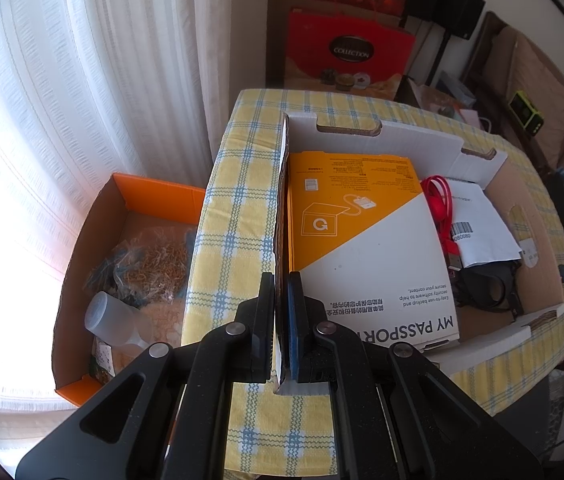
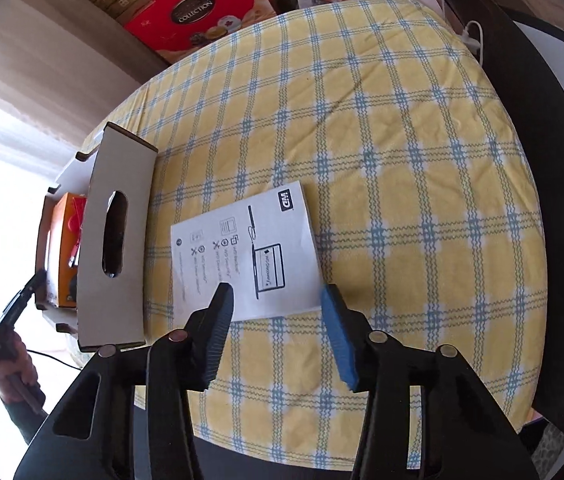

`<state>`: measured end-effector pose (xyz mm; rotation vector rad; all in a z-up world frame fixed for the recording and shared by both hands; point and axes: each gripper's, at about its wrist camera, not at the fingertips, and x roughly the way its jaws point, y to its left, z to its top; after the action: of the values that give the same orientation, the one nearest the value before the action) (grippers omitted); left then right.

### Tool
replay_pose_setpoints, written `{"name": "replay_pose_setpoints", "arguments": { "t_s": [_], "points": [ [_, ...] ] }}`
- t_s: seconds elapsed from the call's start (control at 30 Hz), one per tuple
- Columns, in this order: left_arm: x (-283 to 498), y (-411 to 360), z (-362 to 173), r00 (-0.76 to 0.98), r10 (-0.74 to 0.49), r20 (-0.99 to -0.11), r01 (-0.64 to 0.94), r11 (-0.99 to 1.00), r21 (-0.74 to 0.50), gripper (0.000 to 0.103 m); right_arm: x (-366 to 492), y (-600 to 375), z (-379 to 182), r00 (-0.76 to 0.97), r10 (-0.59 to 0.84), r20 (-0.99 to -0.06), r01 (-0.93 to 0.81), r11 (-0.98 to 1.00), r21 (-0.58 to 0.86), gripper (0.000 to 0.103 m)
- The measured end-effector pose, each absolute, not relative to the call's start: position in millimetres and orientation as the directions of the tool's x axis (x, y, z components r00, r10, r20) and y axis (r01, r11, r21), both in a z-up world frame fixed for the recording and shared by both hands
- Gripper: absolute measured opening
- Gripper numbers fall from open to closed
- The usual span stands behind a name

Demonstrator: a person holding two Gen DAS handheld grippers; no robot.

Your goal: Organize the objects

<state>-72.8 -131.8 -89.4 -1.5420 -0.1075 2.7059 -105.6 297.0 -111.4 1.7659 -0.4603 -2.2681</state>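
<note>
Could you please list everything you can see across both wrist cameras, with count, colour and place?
Cardboard tray: one, white outside, brown inside, on the table.
Tablecloth: one, yellow and blue check, covering the table.
My Passport box: one, orange and white, in the tray.
Cable: one, red, in the tray beside the box.
Leaflet: one, white, flat on the tablecloth.
Orange box: one, beside the table by the curtain, holding bags and a jar.
Gift box: one, red, behind the table.
Left gripper: black, shut on the tray's side wall.
Right gripper: black, blue pad, open above the leaflet's near edge.
</note>
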Motion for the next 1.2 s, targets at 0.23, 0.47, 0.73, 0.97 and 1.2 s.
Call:
{"name": "replay_pose_setpoints", "arguments": {
  "t_s": [0.23, 0.47, 0.73, 0.97, 1.2],
  "points": [
    [-73, -132, -90, -0.509, 0.055, -0.859, 0.012, -0.997, -0.071, 0.005, -84, 288, -99, -0.262, -0.373, -0.89, 0.034, -0.925, 0.378, 0.043],
    [-73, -132, -90, -0.509, 0.057, -0.859, 0.014, -0.997, -0.075, 0.005, -93, 277, -117, -0.228, -0.352, -0.908, 0.036, -0.935, 0.354, 0.042],
    [-73, -133, -91, -0.508, 0.058, -0.859, 0.009, -0.997, -0.072, 0.005, -130, 288, -115, -0.255, -0.328, -0.909, -0.006, -0.94, 0.341, 0.042],
    [-73, -132, -90, -0.509, 0.056, -0.859, 0.01, -0.997, -0.071, 0.005, -169, 266, -112, -0.265, -0.283, -0.922, 0.029, -0.958, 0.286, 0.05],
    [-73, -131, -91, -0.508, 0.055, -0.859, 0.011, -0.997, -0.071, 0.005, -180, 237, -113, -0.276, -0.243, -0.93, -0.005, -0.967, 0.255, 0.09]
  ]
}}
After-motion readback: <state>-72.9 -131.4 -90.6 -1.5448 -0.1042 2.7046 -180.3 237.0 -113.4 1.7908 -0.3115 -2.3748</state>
